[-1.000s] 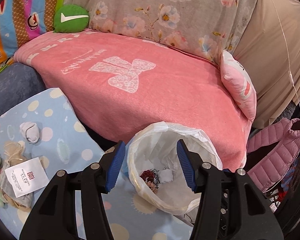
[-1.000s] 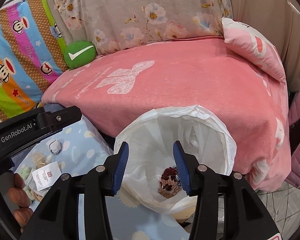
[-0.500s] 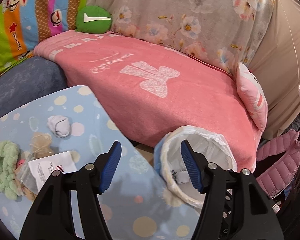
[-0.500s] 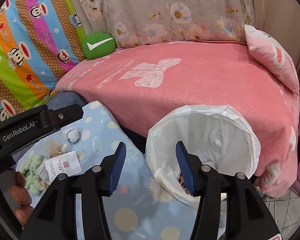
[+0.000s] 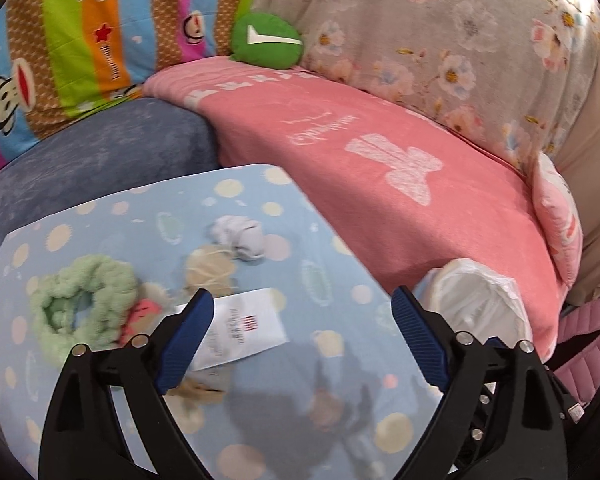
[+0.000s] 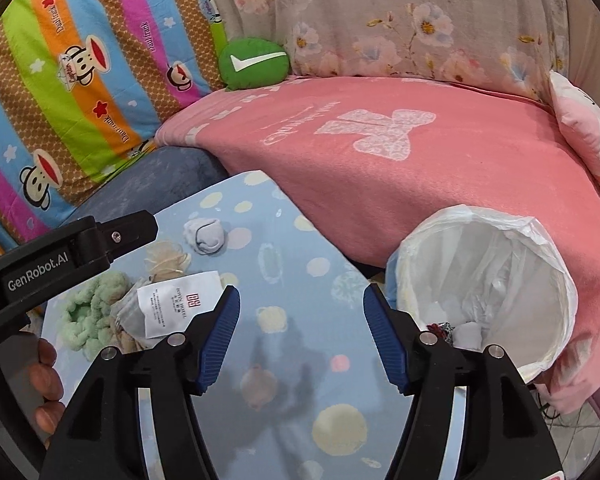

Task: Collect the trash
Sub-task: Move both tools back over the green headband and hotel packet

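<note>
We have both grippers released and empty above the blue spotted counter (image 5: 332,240). The left gripper (image 5: 302,338) has just been opening and now stands wide, nothing between its jaws; the right gripper (image 6: 298,338) has also been opening, to a moderate gap, with only bare counter showing between its pads.

The trash still to be gathered sits in a loose cluster. In the left wrist view the white paper slip (image 5: 242,328) lies at about 9 o'clock from the gripper's midpoint, its near corner tucked just behind the left blue pad; its long axis runs roughly 8 to 2 o'clock. Beyond it, at 11 o'clock, is the crumpled grey-white wad (image 5: 240,236), with a beige tangle (image 5: 210,270) between the two. A fuzzy green ring (image 5: 84,304) lies further out at 9 o'clock.

From the right wrist view the same slip (image 6: 178,308) is at 9 to 10 o'clock, just beside the left pad, and the lined bin (image 6: 488,280) is at 2 o'clock, with a few scraps already visible in it.

We judge the left gripper the nearer to the slip: a small shift toward 9 o'clock should bring the slip between its jaws. The bin then lies at 3 o'clock for it, near the counter's edge.
</note>
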`<state>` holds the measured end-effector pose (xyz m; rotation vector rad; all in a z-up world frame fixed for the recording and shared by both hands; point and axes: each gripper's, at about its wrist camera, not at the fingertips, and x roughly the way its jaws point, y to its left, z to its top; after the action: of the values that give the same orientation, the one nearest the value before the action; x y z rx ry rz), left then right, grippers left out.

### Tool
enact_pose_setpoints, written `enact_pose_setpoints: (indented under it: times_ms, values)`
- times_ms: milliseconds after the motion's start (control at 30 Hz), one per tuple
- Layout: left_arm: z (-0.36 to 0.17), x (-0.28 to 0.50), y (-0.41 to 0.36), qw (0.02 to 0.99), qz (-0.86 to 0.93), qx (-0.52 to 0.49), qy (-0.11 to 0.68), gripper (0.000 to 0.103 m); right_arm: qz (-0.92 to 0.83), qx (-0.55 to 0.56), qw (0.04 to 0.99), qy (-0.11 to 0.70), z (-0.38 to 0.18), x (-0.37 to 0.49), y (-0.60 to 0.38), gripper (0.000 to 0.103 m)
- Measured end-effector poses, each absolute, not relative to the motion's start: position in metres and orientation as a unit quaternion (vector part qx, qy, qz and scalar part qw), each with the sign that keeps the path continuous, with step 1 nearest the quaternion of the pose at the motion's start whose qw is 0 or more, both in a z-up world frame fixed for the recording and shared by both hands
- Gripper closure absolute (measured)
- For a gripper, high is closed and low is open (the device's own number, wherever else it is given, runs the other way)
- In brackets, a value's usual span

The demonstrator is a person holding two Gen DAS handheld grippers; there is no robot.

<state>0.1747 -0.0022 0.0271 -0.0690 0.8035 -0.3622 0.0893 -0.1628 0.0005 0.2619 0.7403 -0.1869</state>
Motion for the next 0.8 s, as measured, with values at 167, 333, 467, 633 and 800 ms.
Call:
enact_pose_setpoints:
  times_ms: [167, 333, 467, 633, 800]
  values:
    - [0.015, 0.183, 0.043, 0.906, -0.127, -0.035, 0.402, 0.014, -0.063, 0.122, 0.918, 0.371, -0.006, 0.101, -0.129, 0.039]
    - [0.002, 0.19, 0.092, 0.906, -0.083, -0.049, 0.412, 0.014, -0.036, 0.113, 0.914, 0.387, -0.017, 0.111, -0.096, 0.039]
    - [-0.011, 0.196, 0.135, 0.903, -0.045, -0.068, 0.422, 0.013, -0.02, 0.105, 0.911, 0.398, -0.025, 0.118, -0.075, 0.039]
    - [-0.031, 0.207, 0.183, 0.892, -0.003, -0.096, 0.442, 0.014, 0.004, 0.103, 0.904, 0.414, -0.038, 0.126, -0.049, 0.039]
    - [-0.053, 0.217, 0.213, 0.876, 0.006, -0.126, 0.466, 0.015, 0.019, 0.098, 0.899, 0.426, -0.051, 0.135, -0.026, 0.039]
